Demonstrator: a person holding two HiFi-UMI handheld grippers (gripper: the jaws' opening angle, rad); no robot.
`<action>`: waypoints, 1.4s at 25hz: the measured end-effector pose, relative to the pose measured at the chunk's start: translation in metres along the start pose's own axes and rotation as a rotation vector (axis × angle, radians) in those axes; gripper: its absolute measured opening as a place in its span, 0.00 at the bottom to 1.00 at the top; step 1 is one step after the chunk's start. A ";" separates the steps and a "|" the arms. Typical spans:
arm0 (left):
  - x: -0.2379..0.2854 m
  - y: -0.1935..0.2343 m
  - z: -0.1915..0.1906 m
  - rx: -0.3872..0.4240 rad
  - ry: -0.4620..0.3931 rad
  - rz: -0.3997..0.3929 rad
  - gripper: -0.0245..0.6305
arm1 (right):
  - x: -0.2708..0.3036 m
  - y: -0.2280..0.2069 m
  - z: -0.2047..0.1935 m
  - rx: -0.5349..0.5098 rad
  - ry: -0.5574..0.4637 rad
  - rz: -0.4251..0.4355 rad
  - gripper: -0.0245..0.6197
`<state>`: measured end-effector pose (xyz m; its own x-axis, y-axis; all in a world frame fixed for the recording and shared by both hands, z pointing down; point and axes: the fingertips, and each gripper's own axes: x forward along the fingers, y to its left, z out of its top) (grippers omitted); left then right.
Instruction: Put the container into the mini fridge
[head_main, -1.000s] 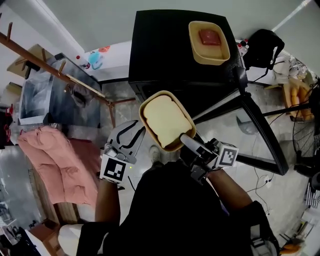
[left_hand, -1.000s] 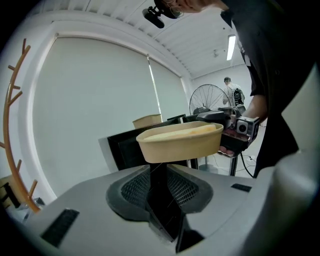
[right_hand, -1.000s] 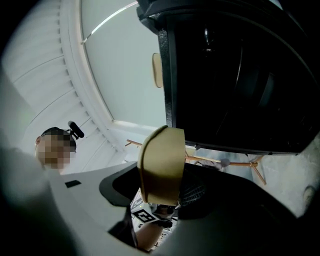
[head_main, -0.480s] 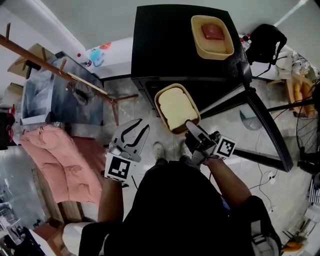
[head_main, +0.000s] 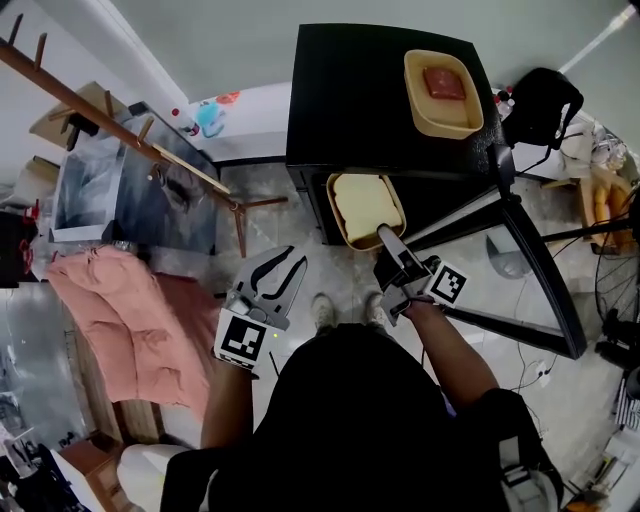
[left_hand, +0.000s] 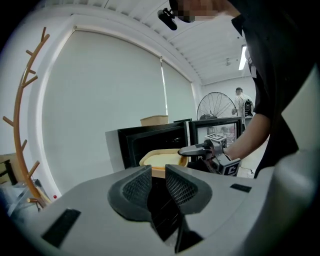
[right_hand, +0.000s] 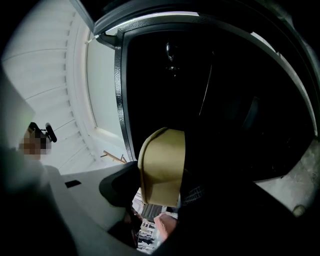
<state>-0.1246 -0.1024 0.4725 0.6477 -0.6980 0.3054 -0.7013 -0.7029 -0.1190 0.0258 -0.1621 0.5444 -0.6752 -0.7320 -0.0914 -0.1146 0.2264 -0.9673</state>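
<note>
The right gripper (head_main: 386, 237) has its fingers clamped on the near rim of the container (head_main: 365, 205), which sticks out past the fingertips at the open front of the mini fridge (head_main: 350, 100). The left gripper (head_main: 283, 263) holds nothing. Its fingers stand a narrow gap apart and are closing, with the container well ahead of them and to their right.

There were two tan containers: one container (head_main: 366, 207) at the open mouth of the single black mini fridge (head_main: 370, 90), and a second container (head_main: 443, 92) on its top at the far right, holding one red block (head_main: 444, 82). One pink quilt (head_main: 120, 330) lay at the left, one wooden coat rack (head_main: 120, 125) leaned beyond it, one black bag (head_main: 540, 95) sat far right, and two shoes (head_main: 322, 311) showed near.
</note>
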 end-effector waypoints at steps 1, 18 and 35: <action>-0.002 0.001 -0.001 -0.001 0.003 0.002 0.19 | 0.003 -0.002 0.003 0.009 -0.010 0.001 0.39; 0.010 0.005 -0.015 -0.037 0.026 -0.007 0.19 | 0.043 -0.023 0.017 0.081 -0.108 -0.063 0.39; 0.010 0.008 -0.026 -0.054 0.060 0.025 0.19 | 0.082 -0.037 0.015 0.085 -0.038 -0.119 0.44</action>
<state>-0.1317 -0.1116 0.4994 0.6119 -0.7048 0.3589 -0.7333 -0.6756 -0.0765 -0.0150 -0.2402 0.5691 -0.6324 -0.7744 0.0180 -0.1287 0.0821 -0.9883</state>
